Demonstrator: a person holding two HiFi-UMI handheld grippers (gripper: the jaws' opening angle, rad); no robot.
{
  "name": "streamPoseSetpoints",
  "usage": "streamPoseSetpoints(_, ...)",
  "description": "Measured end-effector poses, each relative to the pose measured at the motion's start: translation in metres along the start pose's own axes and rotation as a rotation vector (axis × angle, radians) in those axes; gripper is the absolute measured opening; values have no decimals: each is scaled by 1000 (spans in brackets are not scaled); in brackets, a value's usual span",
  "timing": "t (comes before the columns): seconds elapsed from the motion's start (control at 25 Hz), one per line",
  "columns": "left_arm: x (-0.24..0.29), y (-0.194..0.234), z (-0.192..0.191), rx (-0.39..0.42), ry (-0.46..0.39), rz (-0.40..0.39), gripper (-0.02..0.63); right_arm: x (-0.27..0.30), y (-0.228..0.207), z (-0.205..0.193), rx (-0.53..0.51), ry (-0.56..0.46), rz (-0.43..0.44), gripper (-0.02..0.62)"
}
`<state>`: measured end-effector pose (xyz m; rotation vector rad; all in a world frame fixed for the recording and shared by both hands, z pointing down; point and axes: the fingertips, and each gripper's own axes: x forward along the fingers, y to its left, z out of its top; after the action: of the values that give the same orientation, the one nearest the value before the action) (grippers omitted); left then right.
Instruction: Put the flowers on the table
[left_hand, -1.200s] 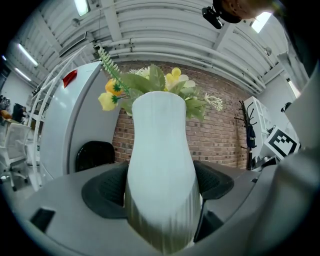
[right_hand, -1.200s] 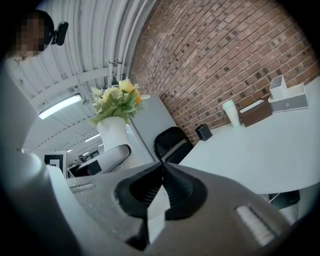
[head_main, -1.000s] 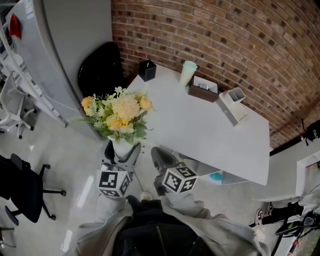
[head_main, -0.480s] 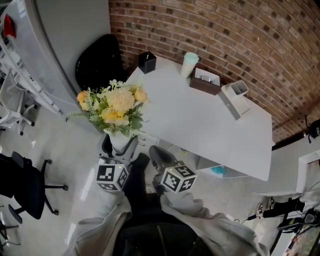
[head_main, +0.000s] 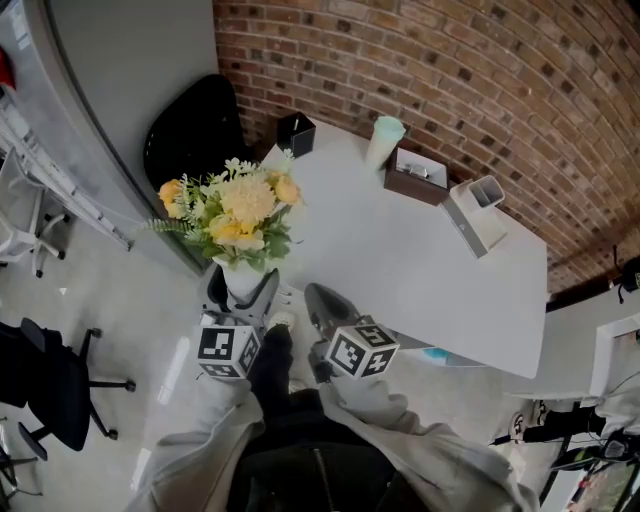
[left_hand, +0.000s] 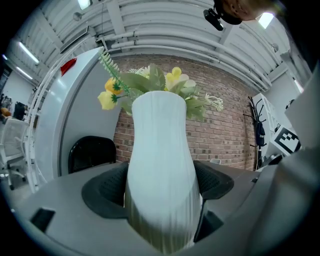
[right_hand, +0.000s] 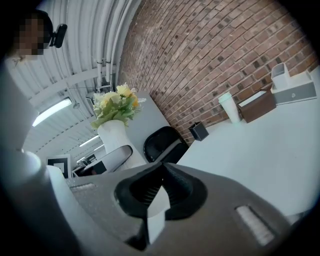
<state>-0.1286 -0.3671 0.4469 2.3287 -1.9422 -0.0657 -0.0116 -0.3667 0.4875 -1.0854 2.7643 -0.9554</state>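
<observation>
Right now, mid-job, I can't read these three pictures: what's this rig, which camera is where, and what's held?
No robot arm here: a person holds a two-jaw gripper in each hand. The head view looks steeply down from the person's head; the other two cameras ride on the grippers and look along their jaws. The left gripper is closed on a white ribbed vase of yellow and cream flowers, not yet set down. The right gripper is shut and empty. The white table carries a black square pot, a pale green cup, a brown box and a white stand.
</observation>
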Motion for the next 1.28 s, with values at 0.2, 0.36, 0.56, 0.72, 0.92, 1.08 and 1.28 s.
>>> streamPoseSetpoints(0.2,41,29,1,-21,15,11,410,43,-9,30,-10,12,-4,0)
streamPoseSetpoints(0.36,78,51,3,-24,21,-21,410,83,-19,52,-19,15,-24,0)
streamPoseSetpoints(0.56,122,77,9,-6,20,-52,410,123,-30,77,-26,12,-50,0)
streamPoseSetpoints(0.72,159,93,8,3,17,-71,410,149,-46,93,-17,10,-73,0)
streamPoseSetpoints(0.92,200,106,-10,-12,44,-101,410,179,-68,108,-13,14,-99,0)
streamPoseSetpoints(1.08,225,115,-26,7,69,-123,410,200,-86,109,4,25,-123,0)
streamPoseSetpoints(1.28,264,122,-39,17,69,-147,410,221,-107,111,3,44,-146,0)
